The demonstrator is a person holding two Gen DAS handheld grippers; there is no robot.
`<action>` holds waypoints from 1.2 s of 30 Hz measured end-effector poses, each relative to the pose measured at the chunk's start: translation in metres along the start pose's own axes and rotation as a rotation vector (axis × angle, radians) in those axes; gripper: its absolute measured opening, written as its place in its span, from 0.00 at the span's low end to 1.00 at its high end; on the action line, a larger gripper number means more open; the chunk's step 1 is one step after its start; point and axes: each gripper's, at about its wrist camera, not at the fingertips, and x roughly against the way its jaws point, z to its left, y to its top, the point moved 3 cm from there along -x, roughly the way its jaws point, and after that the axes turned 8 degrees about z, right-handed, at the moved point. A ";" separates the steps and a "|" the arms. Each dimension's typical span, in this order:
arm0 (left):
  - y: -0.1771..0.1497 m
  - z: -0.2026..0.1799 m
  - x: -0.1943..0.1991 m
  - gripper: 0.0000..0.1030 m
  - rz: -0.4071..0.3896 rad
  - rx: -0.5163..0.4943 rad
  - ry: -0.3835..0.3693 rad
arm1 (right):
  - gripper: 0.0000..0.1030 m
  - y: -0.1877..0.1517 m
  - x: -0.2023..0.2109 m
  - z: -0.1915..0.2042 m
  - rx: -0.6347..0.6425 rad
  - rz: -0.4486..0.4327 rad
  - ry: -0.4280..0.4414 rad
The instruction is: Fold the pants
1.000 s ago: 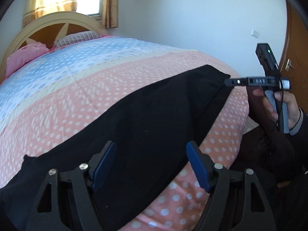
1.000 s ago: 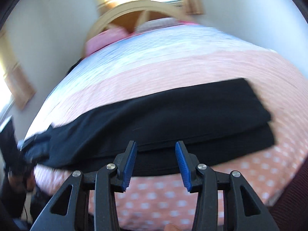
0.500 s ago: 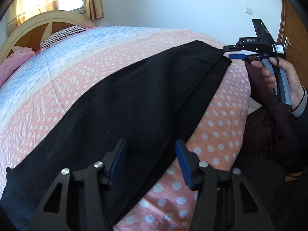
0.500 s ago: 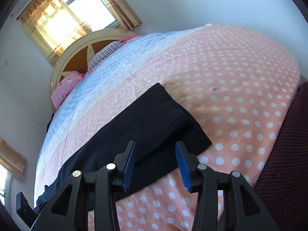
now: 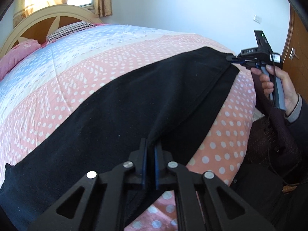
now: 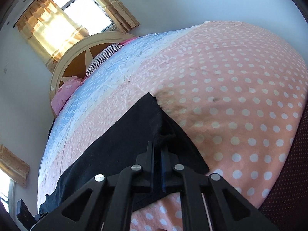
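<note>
The black pants (image 5: 123, 104) lie lengthwise along the near edge of the pink dotted quilt (image 5: 63, 80), with bare quilt beyond them toward the headboard (image 5: 38, 19) and pillows (image 5: 19, 52). The left gripper (image 5: 150, 146) has its fingers pinched together on the upper layer's near edge. The right gripper (image 6: 157, 150), level at the far hem, is likewise clamped on a fabric corner; the person's hand (image 5: 277, 84) grips its handle.

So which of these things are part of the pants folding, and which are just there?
Part of the job:
black pants
left gripper, shut on the pants
right gripper, shut on the pants
bed they lie on

Just there:
pink pillow
striped pillow
headboard
curtains
door
</note>
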 end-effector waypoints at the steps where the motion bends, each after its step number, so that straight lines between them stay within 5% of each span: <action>1: 0.001 0.001 0.004 0.06 -0.017 0.001 0.002 | 0.05 0.002 0.004 0.003 0.012 -0.016 0.010; 8: 0.004 0.003 0.030 0.05 -0.067 0.012 -0.038 | 0.05 0.007 0.039 0.010 0.046 -0.103 0.062; 20: -0.016 -0.006 0.005 0.07 0.007 -0.003 -0.068 | 0.05 -0.008 0.013 -0.022 0.001 -0.008 -0.013; 25: -0.021 -0.015 0.014 0.26 0.011 -0.051 -0.053 | 0.11 -0.008 0.016 -0.029 -0.006 -0.025 -0.078; 28: -0.028 -0.016 0.021 0.42 0.002 -0.093 0.022 | 0.15 -0.003 0.031 -0.033 0.006 -0.097 -0.176; 31: -0.035 -0.009 0.026 0.43 0.004 -0.082 0.055 | 0.15 0.000 0.047 -0.034 0.001 -0.151 -0.179; 36: -0.043 0.017 0.038 0.46 -0.029 0.010 0.081 | 0.15 -0.001 0.042 -0.021 0.049 -0.120 -0.130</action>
